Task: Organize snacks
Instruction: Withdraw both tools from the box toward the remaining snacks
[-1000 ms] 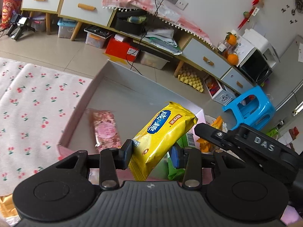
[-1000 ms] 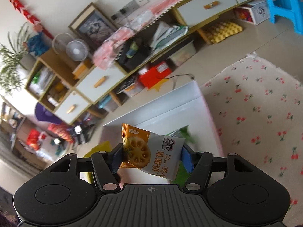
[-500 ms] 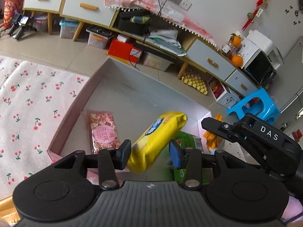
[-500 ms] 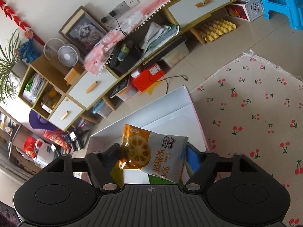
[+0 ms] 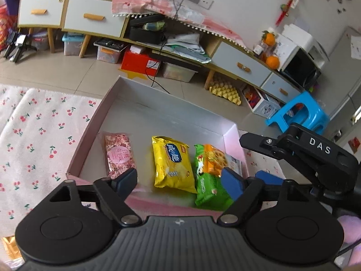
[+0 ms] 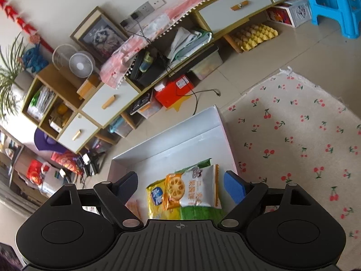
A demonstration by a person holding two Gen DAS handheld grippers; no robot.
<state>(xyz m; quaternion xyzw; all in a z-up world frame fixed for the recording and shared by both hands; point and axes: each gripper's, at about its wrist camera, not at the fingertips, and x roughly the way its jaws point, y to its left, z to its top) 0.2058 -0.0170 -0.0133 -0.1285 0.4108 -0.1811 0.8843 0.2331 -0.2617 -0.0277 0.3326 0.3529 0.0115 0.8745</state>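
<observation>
Yellow snack pack [image 5: 172, 164] lies flat in pink box [image 5: 86, 133], btwn pink packet [image 5: 118, 152] & green pack [image 5: 208, 190]; biscuit pack [image 6: 194, 188] atop green. Left gripper [image 5: 179, 179] & right gripper [image 6: 180, 186]: jaws opening, nothing gripped.

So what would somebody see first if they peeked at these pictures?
Probably the bright snack packs lying in a row in the box: a pink pack on the left, a yellow pack in the middle, then a green pack with an orange cookie pack on top. The blue stool by the cabinets pops out too.
</observation>
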